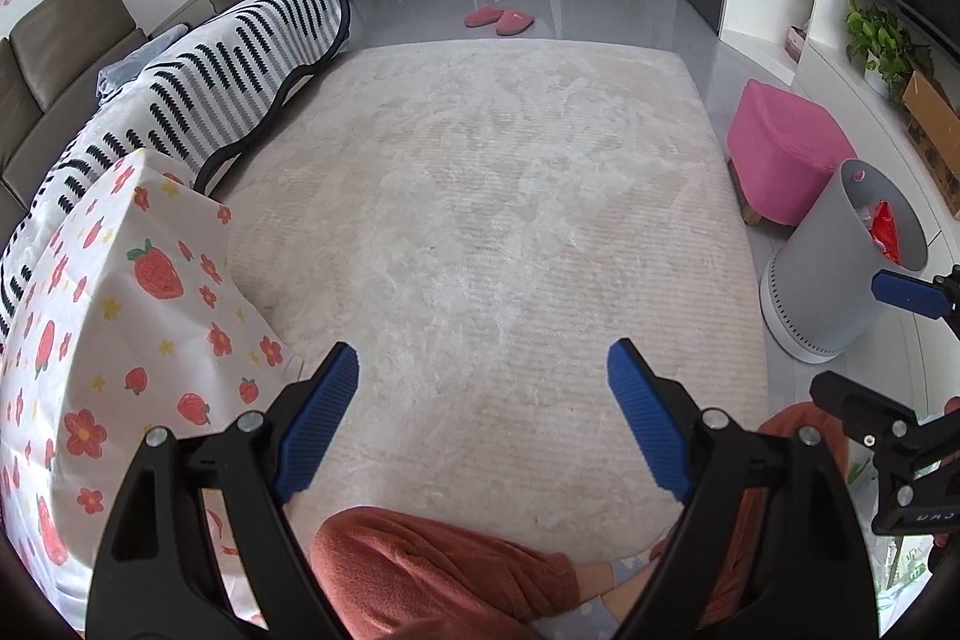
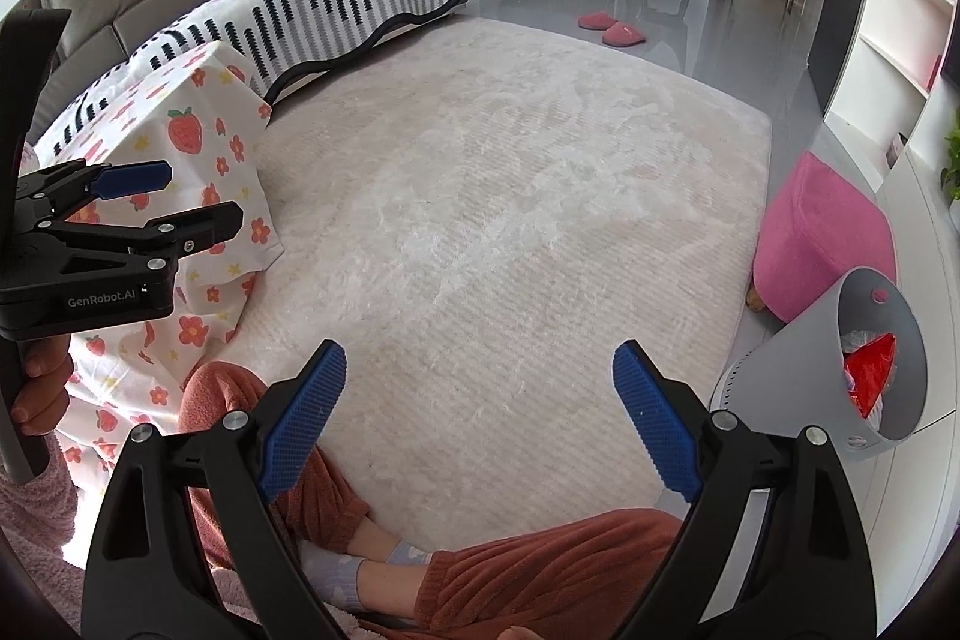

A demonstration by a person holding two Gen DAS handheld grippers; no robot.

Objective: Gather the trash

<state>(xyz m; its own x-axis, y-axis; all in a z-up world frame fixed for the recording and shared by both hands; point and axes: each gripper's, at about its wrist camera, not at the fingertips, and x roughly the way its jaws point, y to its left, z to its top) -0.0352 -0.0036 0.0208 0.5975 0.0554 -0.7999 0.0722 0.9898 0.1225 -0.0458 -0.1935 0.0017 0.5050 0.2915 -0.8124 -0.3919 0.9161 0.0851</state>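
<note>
Trash bin [image 2: 864, 370] right of empty fingers [image 2: 651, 418].

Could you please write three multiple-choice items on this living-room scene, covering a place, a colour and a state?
1. Where does the grey trash bin stand?
A. beside the pink stool
B. on the sofa
C. under the dining table

2. What colour are the slippers on the floor?
A. blue
B. pink
C. black

3. How are the left gripper and right gripper?
A. both open and empty
B. both shut on trash
C. one holds a bottle

Answers: A, the bin sits next to the stool; B, both slippers are pink; A, the jaws stand apart with only rug between them.
</note>
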